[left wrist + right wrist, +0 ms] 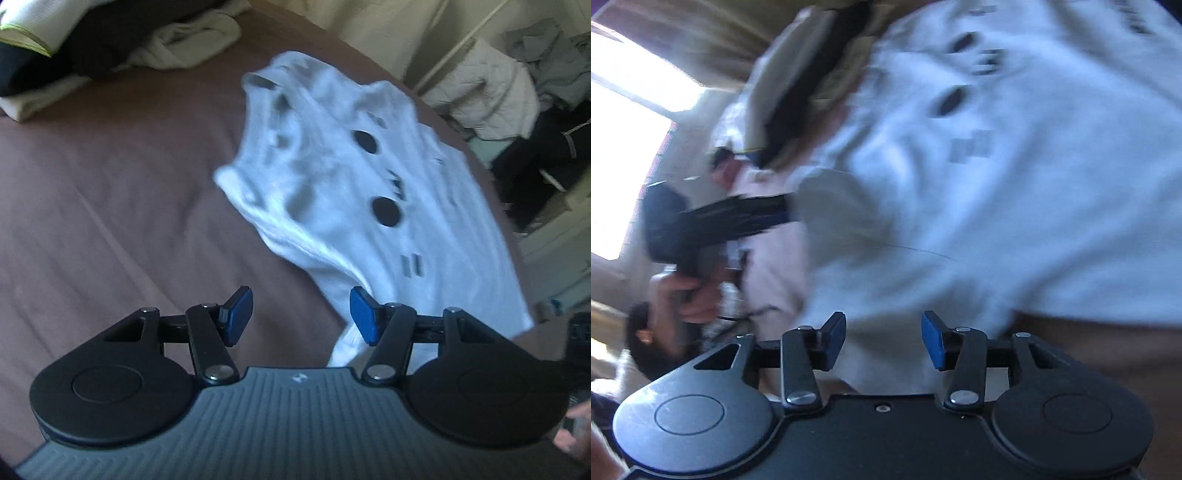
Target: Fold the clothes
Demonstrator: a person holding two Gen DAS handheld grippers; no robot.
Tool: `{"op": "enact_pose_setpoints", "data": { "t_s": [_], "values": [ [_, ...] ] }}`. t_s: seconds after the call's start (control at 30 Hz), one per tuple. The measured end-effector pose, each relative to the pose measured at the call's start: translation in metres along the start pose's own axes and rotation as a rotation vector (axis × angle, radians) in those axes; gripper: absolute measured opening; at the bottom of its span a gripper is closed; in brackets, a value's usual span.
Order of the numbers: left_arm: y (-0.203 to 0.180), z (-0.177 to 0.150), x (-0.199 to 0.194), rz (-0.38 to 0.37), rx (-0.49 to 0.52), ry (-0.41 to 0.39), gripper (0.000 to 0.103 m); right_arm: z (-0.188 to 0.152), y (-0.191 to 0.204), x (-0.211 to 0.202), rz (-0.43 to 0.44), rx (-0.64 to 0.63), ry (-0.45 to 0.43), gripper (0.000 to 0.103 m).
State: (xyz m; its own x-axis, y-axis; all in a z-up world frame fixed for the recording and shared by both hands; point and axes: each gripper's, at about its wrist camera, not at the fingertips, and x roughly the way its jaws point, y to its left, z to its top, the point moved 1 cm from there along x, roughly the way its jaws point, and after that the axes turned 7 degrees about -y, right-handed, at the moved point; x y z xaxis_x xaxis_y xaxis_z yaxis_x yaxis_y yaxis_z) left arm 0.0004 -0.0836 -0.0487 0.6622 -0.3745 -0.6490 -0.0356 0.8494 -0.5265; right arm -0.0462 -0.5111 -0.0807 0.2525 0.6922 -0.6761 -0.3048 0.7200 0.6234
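i have the white t-shirt lying rumpled on the brown bed, both the left hand-held gripper and right hand-held gripper part-open and empty, so next i judge i must pinch an edge to spread it.

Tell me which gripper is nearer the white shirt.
Right, it seems. The right gripper is open directly over the white shirt; the left gripper is open at its near edge, mostly over the brown bedsheet.
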Motion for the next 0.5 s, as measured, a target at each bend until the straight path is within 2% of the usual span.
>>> {"op": "enact_pose_setpoints", "data": {
  "t_s": [0.07,0.17,0.23,0.3,0.33,0.37,0.4,0.5],
  "values": [
    [-0.005,-0.001,0.000,0.005,0.015,-0.007,0.058,-0.010,-0.019,-0.011,-0.046,0.046,-0.004,0.052],
    [-0.007,0.000,-0.004,0.019,0.001,-0.031,0.058,-0.024,-0.048,-0.023,-0.070,0.153,-0.078,0.055],
    [-0.006,0.003,-0.016,0.010,-0.048,-0.060,0.058,-0.033,-0.068,-0.030,-0.086,0.224,-0.128,0.063],
    [-0.006,0.007,-0.031,0.002,-0.057,-0.099,0.058,-0.036,-0.085,-0.034,-0.080,0.296,-0.191,0.066],
    [-0.009,0.009,-0.037,-0.004,-0.048,-0.122,0.059,-0.035,-0.093,-0.036,-0.073,0.333,-0.226,0.066],
    [-0.010,0.010,-0.038,-0.014,-0.034,-0.129,0.065,-0.035,-0.100,-0.037,-0.065,0.369,-0.260,0.066],
    [-0.012,0.010,-0.037,-0.026,-0.019,-0.126,0.069,-0.034,-0.108,-0.039,-0.057,0.405,-0.295,0.066],
    [-0.014,0.004,-0.016,-0.030,0.001,-0.046,0.069,-0.035,-0.122,-0.042,-0.040,0.507,-0.424,0.066]
  ]
}}
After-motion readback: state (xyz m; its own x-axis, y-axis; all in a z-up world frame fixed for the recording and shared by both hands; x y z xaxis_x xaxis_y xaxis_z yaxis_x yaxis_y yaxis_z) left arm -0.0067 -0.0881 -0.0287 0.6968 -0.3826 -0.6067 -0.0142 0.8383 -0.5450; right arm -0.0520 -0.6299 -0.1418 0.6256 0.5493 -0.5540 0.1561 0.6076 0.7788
